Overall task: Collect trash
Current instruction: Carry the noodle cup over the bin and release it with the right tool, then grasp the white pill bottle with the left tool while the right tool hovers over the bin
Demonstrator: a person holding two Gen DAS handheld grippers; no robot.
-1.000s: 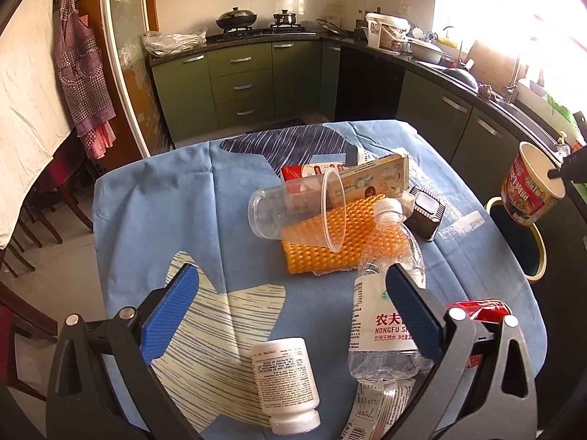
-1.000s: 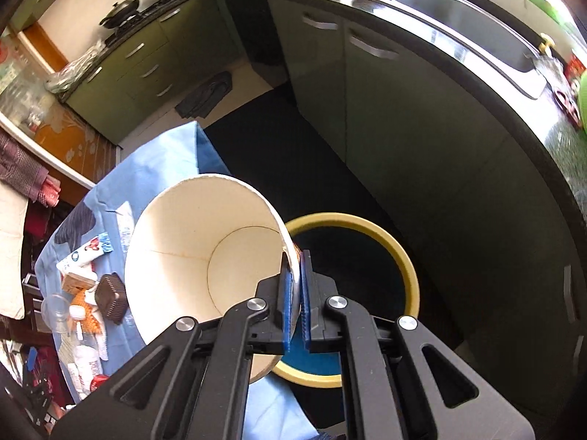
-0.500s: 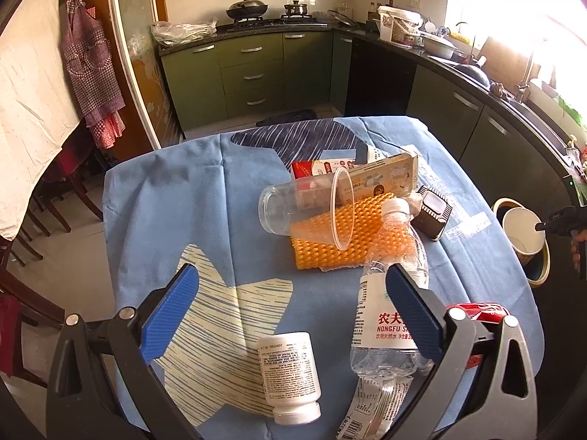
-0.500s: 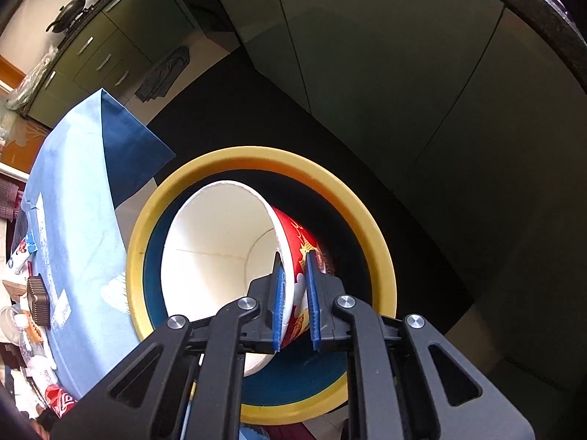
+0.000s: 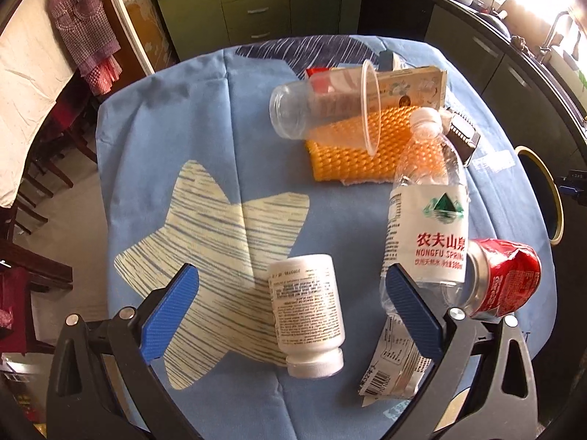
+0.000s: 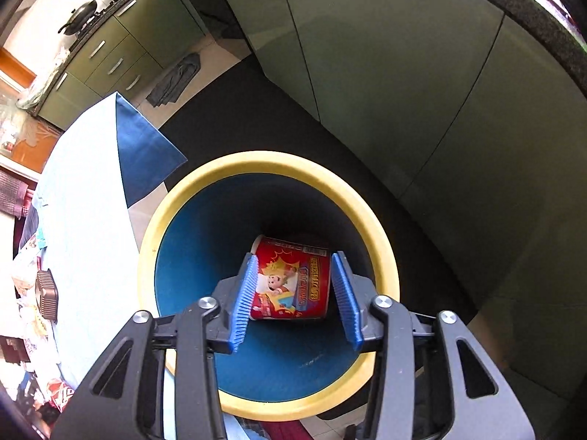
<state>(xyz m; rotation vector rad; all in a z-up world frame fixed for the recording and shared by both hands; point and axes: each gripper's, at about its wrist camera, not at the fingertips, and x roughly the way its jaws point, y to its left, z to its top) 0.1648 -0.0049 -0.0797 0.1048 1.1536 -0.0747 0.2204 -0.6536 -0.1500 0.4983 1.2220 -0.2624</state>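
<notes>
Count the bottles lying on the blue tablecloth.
2. The white plastic pill bottle lies near the table's front edge; the clear plastic water bottle lies to its right, against the crushed red can. Clutter may hide others.

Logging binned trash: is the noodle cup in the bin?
In: the noodle cup lies on its side inside the yellow-rimmed bin.

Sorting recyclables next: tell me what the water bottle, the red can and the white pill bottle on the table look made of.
Water bottle: thin clear plastic; you see through it, and the wall looks dented.
Red can: probably thin aluminium; crumpled body, bare silvery end.
White pill bottle: opaque white plastic, likely rigid, with a printed label that looks like paper and a white cap.
</notes>
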